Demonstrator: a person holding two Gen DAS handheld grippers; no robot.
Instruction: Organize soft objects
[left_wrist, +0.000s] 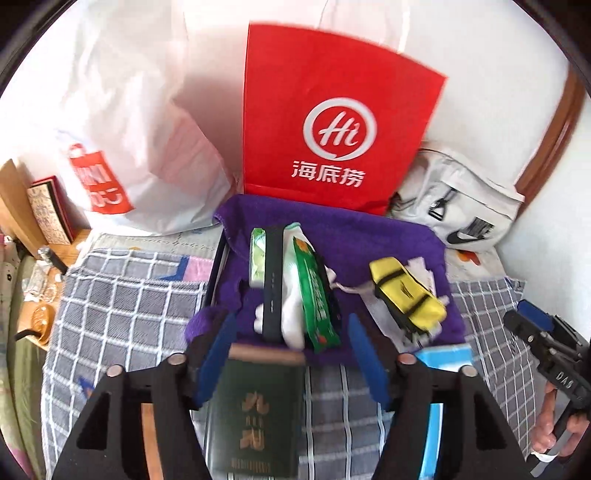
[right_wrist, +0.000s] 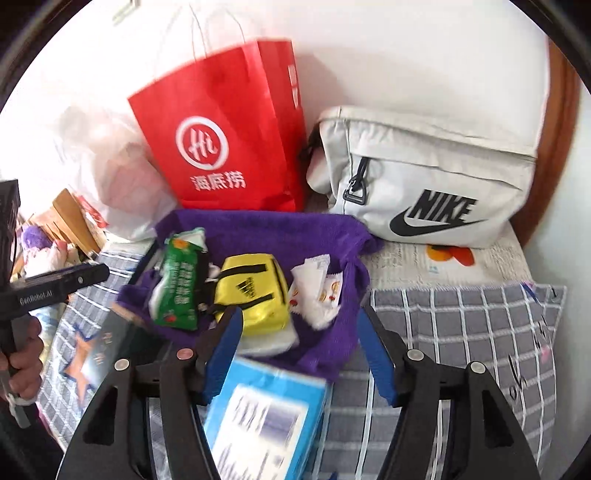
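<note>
A purple towel (left_wrist: 369, 240) (right_wrist: 258, 229) lies spread on the checked bedcover. On it lie a green snack packet (left_wrist: 314, 295) (right_wrist: 177, 284), a black strip-like device (left_wrist: 273, 280), white socks, a yellow pouch (left_wrist: 406, 291) (right_wrist: 255, 291) and white printed cloth (right_wrist: 317, 291). My left gripper (left_wrist: 291, 347) is open, just short of the towel's near edge, above a dark green book (left_wrist: 255, 417). My right gripper (right_wrist: 299, 339) is open over the towel's near right corner, above a blue booklet (right_wrist: 266, 421).
A red paper bag (left_wrist: 332, 122) (right_wrist: 229, 140) stands behind the towel. A white plastic bag (left_wrist: 122, 129) is to its left, a white Nike bag (right_wrist: 424, 177) (left_wrist: 458, 206) to its right. A wall is behind them. Bedside clutter is at far left (left_wrist: 44, 221).
</note>
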